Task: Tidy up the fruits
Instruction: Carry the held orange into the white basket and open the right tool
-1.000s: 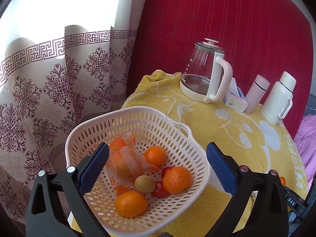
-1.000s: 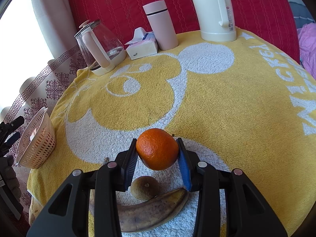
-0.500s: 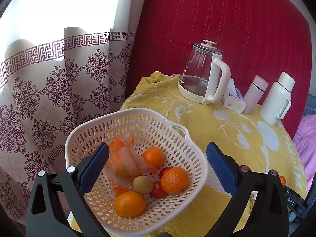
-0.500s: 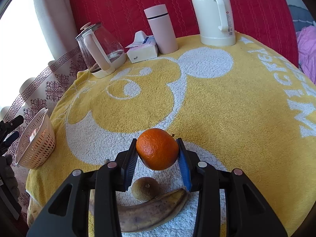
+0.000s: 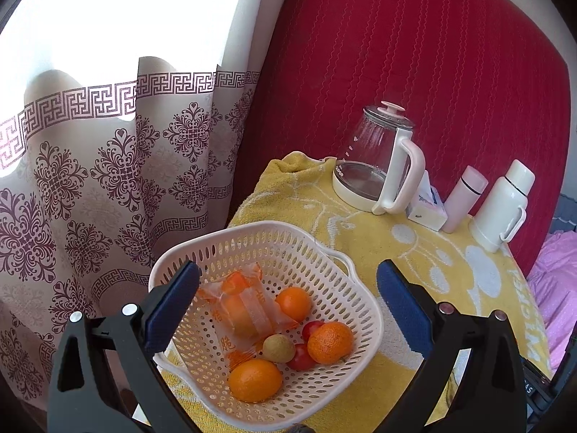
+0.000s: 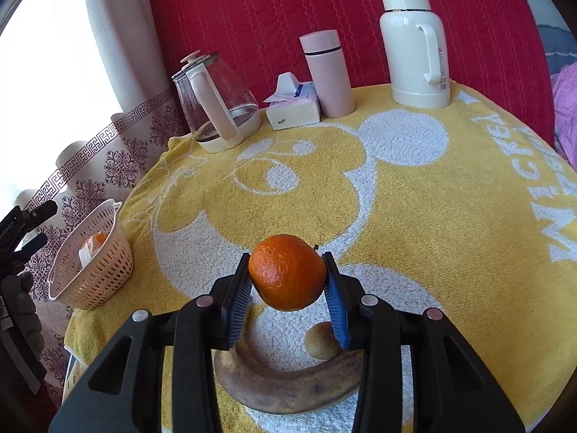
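Orange point(image 6: 287, 271) is pinched between the blue pads of the right gripper point(image 6: 288, 299), held clear above the yellow towel point(image 6: 414, 216). Jaws pressed on both sides of it, fruit sits at the fingertips

Below/behind it on the towel: a browned banana point(image 6: 288, 389) lying curved, and a small brownish round fruit point(image 6: 321, 339) just beside the banana's inner curve, partly hidden by the right finger

Left gripper point(image 5: 286, 305) has jaws spread wide, holding nothing, hovering over the white perforated basket point(image 5: 317, 252). Basket sits at the towel's edge near the patterned curtain point(image 5: 90, 180)

Basket contents:
- three loose oranges: one near front point(image 5: 255, 379), one right point(image 5: 330, 337), one smaller further back point(image 5: 294, 303)
- one wrapped orange in a clear orange-printed packet point(image 5: 245, 314)
- small green-brown fruit point(image 5: 278, 348) in the middle, touching the packet
- two small red fruits point(image 5: 301, 357) tucked by the right orange

Right wrist view shows the same basket well off to the left of the held orange, at the table edge, with the left gripper's black frame beside it

Back of table against the red quilted backdrop point(image 6: 270, 18): glass kettle point(image 6: 216, 108), tissue box point(image 6: 294, 112), pink flask point(image 6: 328, 72), white thermos point(image 6: 414, 43), all upright in a row
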Tool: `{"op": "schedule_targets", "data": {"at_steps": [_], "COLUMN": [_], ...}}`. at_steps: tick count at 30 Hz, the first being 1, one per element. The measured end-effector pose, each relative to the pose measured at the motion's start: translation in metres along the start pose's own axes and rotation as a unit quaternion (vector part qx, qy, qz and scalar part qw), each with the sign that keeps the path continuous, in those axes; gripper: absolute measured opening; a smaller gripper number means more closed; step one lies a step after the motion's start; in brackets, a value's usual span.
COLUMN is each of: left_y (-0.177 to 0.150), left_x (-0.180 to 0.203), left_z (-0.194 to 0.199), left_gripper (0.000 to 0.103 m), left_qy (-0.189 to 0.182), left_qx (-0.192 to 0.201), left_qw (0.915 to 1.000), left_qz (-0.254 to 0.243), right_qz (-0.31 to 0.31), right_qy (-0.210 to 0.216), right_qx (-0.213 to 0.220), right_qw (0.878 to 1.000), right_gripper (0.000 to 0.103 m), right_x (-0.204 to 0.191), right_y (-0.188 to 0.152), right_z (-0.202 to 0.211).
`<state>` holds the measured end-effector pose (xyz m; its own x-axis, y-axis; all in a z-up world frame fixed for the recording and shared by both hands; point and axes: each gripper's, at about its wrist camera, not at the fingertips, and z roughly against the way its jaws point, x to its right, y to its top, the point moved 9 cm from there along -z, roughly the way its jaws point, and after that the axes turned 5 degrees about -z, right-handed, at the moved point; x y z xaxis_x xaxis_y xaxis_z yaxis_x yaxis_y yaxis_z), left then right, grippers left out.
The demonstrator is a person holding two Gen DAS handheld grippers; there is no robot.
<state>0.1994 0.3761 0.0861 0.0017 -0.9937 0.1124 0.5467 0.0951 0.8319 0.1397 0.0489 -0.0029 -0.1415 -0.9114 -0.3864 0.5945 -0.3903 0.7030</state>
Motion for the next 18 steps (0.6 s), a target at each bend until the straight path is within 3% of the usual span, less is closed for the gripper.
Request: {"op": "schedule_targets", "data": {"at_steps": [6, 9, 18], "left_y": [0.010, 0.016, 0.034], "left_x": [-0.022, -0.037, -0.073], "left_z": [0.009, 0.016, 0.039], "left_gripper": [0.100, 0.100, 0.100], "left_qy": [0.005, 0.025, 0.048], "left_qx": [0.013, 0.029, 0.066], "left_qw": [0.9992, 0.9983, 0.9937], "left_qz": [0.037, 0.045, 0.078], "right_qz": [0.044, 0.063, 0.123], "right_qy": [0.054, 0.081, 0.143], "right_qx": [0.002, -0.005, -0.034], "right_qw": [0.998, 0.995, 0.981], "right_gripper": [0.039, 0.039, 0.039], "right_x": [-0.068, -0.102, -0.208], "right_y": [0.004, 0.004, -0.007], "right_z": [0.010, 0.011, 0.000]}}
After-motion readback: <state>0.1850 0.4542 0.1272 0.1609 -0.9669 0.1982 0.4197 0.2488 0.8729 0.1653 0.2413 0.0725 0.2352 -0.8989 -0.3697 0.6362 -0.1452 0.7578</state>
